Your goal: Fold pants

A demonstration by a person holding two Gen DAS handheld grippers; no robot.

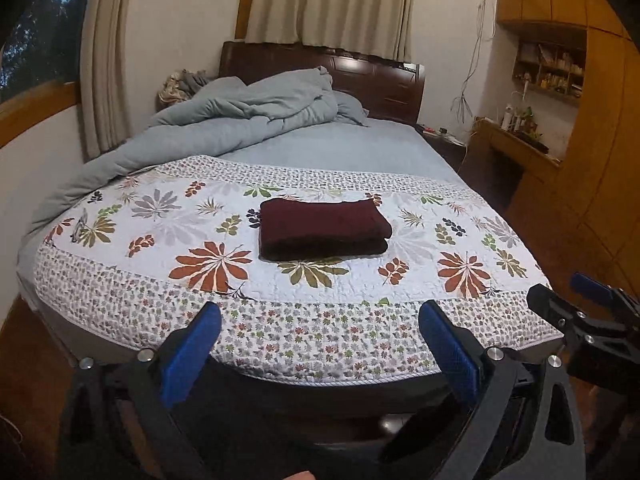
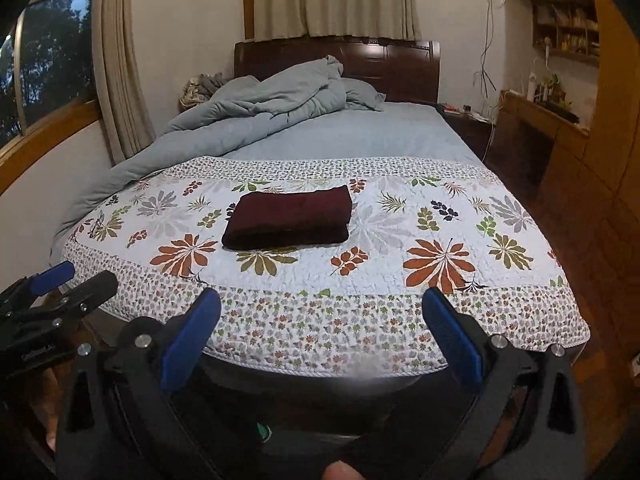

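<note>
The dark maroon pants [image 1: 322, 229] lie folded into a compact rectangle in the middle of the floral quilt [image 1: 280, 320] on the bed; they also show in the right wrist view [image 2: 289, 222]. My left gripper [image 1: 320, 318] is open and empty, held back at the foot edge of the bed, well short of the pants. My right gripper [image 2: 322, 306] is open and empty too, at the same edge, to the right of the left one. Each gripper shows in the other's view, the right one [image 1: 568, 292] and the left one [image 2: 76, 280].
A rumpled grey duvet [image 1: 224, 120] is heaped at the back left of the bed before the dark headboard [image 1: 380, 76]. A wooden desk and shelves [image 1: 540, 120] stand to the right. A window [image 2: 40, 72] and curtains are on the left. Wooden floor surrounds the bed.
</note>
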